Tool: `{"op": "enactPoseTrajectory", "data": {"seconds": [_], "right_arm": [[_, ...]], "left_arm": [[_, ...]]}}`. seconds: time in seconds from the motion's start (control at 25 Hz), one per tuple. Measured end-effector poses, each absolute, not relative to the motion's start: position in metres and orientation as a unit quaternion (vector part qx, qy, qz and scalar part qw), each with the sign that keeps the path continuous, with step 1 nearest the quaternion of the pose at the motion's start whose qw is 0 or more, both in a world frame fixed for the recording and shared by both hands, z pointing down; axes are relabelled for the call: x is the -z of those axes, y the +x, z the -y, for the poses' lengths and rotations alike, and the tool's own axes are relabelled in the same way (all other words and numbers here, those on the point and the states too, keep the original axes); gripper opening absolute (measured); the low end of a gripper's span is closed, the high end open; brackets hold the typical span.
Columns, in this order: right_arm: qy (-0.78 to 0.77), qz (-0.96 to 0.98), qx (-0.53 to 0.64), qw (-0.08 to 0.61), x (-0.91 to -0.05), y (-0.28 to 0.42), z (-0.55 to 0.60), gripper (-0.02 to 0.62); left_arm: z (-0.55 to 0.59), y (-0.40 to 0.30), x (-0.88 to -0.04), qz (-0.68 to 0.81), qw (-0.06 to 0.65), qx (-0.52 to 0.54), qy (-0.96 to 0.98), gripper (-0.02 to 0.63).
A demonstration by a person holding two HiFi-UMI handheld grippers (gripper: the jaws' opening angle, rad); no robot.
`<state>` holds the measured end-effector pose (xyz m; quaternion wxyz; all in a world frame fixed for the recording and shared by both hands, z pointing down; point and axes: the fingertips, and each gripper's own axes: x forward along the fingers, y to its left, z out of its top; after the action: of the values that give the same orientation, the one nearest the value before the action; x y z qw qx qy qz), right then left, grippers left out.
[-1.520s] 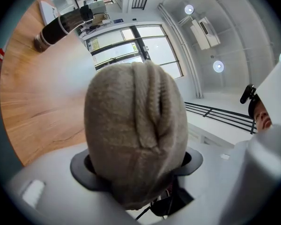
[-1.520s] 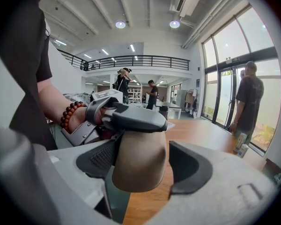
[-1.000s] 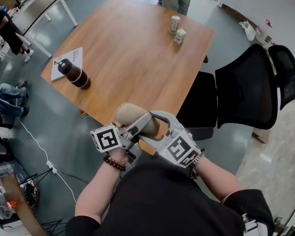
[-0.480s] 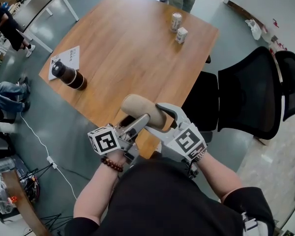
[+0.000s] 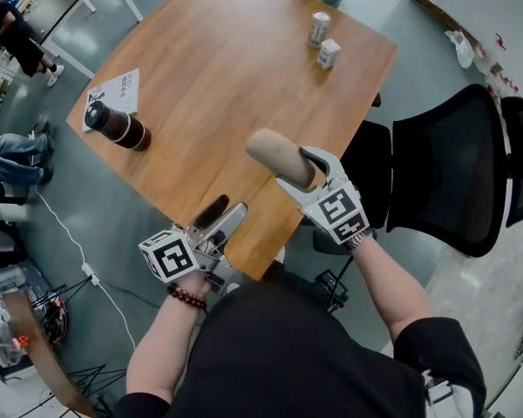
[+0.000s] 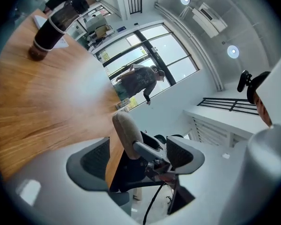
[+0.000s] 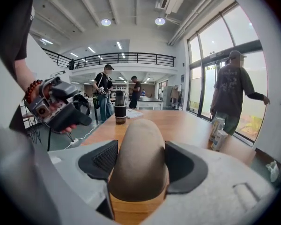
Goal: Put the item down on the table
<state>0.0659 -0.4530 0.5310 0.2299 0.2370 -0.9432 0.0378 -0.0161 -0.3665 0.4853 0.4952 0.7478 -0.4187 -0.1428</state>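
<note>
The right claw [image 5: 298,171] clamps the tan roll [image 5: 275,153] above the bench [image 5: 227,77] for set-down; the empty left claw [image 5: 216,219] is closing.

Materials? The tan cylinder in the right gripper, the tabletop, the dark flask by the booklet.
tan cylinder: matte, no glare, rounded end; looks like foam or a fabric cover, cannot tell which.
tabletop: wood or wood-look laminate; visible grain, satin sheen.
dark flask: dark brown body with pale bands, slight gloss; probably coated metal or plastic.

Open-plan office: table [image 5: 218,85], swivel chair [image 5: 440,168].
</note>
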Motion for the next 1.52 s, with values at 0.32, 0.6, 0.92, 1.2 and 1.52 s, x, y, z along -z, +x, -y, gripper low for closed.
{"op": "enactPoseTrajectory", "data": {"seconds": [0.32, 0.6, 0.92, 1.2, 1.52], "right_arm": [[0.257, 0.928, -0.040, 0.269, -0.583, 0.070, 0.506, 0.301], [0.256, 0.917, -0.045, 0.303, -0.629, 0.070, 0.538, 0.299], [0.254, 0.911, -0.045, 0.322, -0.648, 0.072, 0.551, 0.300], [0.247, 0.908, -0.038, 0.337, -0.658, 0.072, 0.551, 0.302], [0.270, 0.909, -0.033, 0.315, -0.631, 0.069, 0.548, 0.320]], "left_arm": [[0.356, -0.031, -0.489, 0.440, 0.492, 0.146, 0.738, 0.323], [0.349, -0.045, -0.488, 0.461, 0.486, 0.144, 0.729, 0.274], [0.347, -0.050, -0.487, 0.471, 0.480, 0.144, 0.726, 0.215], [0.341, -0.054, -0.483, 0.475, 0.471, 0.143, 0.730, 0.185], [0.342, -0.052, -0.481, 0.466, 0.465, 0.136, 0.740, 0.139]]}}
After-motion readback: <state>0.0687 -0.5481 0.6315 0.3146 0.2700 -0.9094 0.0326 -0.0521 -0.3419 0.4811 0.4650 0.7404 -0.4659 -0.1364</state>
